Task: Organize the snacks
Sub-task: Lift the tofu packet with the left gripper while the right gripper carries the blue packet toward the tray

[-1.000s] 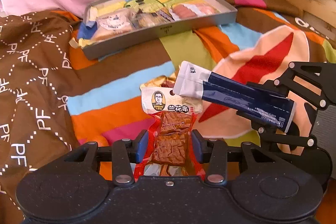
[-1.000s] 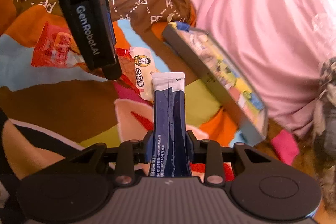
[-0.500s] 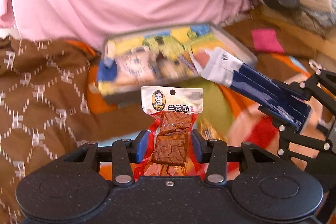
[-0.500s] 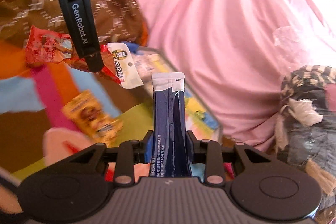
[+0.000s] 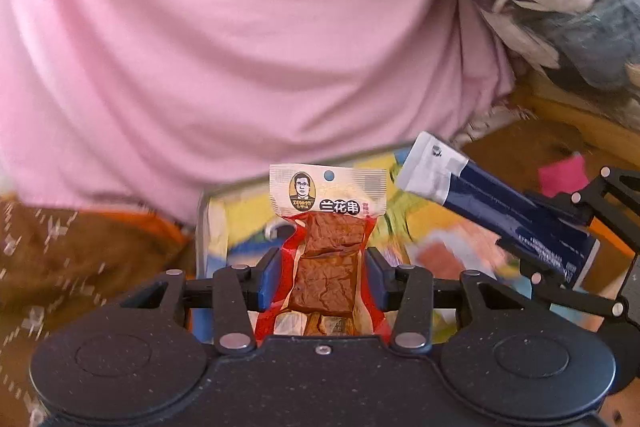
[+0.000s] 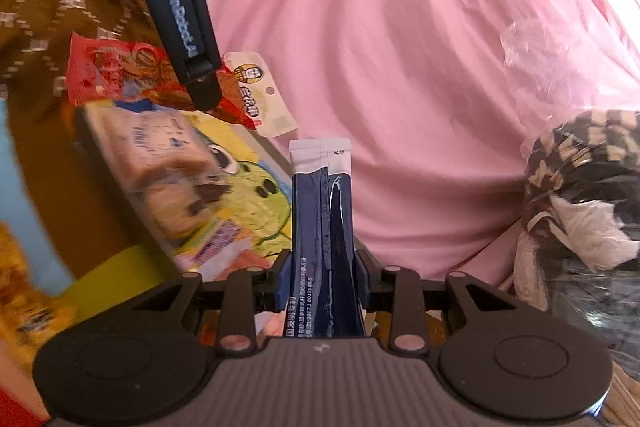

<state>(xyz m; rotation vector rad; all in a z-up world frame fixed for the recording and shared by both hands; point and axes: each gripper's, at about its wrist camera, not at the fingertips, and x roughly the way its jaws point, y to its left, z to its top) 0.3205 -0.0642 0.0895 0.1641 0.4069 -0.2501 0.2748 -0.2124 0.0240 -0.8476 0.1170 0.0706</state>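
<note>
Two grippers each clamp a snack above the tray. The left gripper (image 5: 326, 277) pinches a red tofu-skewer packet (image 5: 328, 239) between its blue pads, white header upright. The right gripper (image 6: 322, 283) is closed on a navy stick sachet (image 6: 322, 223), its white end pointing forward. Just below both lies the grey tray (image 5: 202, 223), holding blurred packets, with pink fabric (image 5: 240, 47) bunched behind it.

A home bedroom.
Pink bedding (image 5: 240, 39) fills the upper frame; a patterned brown blanket (image 5: 60, 259) lower left, bundled clothes (image 5: 560, 7) upper right.
</note>
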